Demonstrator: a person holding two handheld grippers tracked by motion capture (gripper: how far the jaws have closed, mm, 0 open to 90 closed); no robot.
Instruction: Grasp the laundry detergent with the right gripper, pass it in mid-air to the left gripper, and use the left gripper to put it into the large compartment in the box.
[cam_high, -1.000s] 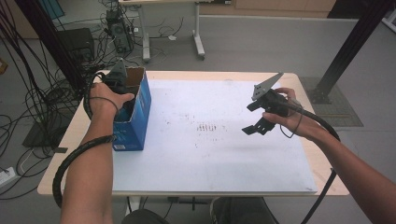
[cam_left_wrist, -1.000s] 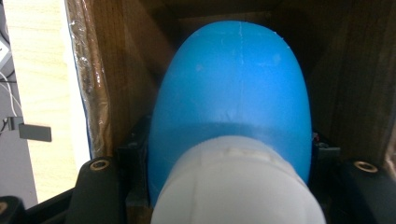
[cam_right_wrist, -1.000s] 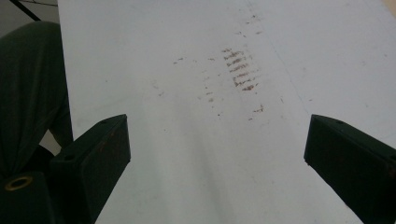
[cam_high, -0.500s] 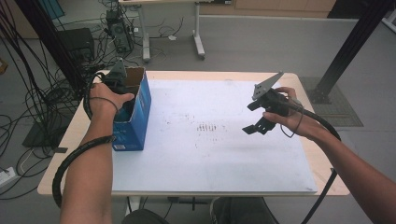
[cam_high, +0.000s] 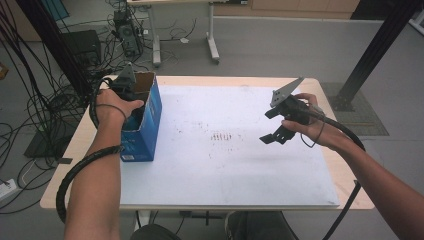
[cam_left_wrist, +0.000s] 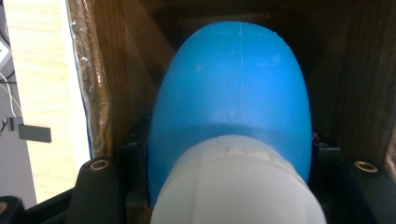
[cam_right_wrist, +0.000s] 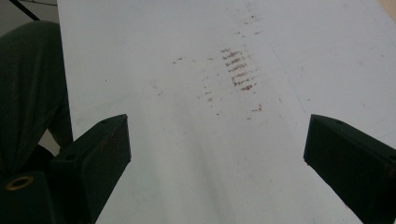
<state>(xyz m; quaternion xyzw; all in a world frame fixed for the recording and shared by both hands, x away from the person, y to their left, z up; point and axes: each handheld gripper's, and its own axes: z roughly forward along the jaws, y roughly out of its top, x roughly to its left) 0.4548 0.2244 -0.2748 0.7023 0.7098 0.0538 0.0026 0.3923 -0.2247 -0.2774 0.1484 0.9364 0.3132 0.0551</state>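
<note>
From above, the left claw (cam_high: 131, 107) is sunk inside the blue box (cam_high: 150, 125), its tips hidden. Its own camera shows it grasping a blue-and-white bottle (cam_left_wrist: 233, 107), bottom unseen. The right claw (cam_right_wrist: 217, 154) hangs released over the counter (cam_right_wrist: 187, 70).

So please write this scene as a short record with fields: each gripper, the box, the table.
left gripper: down inside the box, jaws on both sides of a blue and white bottle
right gripper: open, held above the white sheet, holding nothing
box: blue cardboard, top open, standing at the left side of the table
table: wooden, covered by the white sheet, which has reddish marks near the middle
</note>
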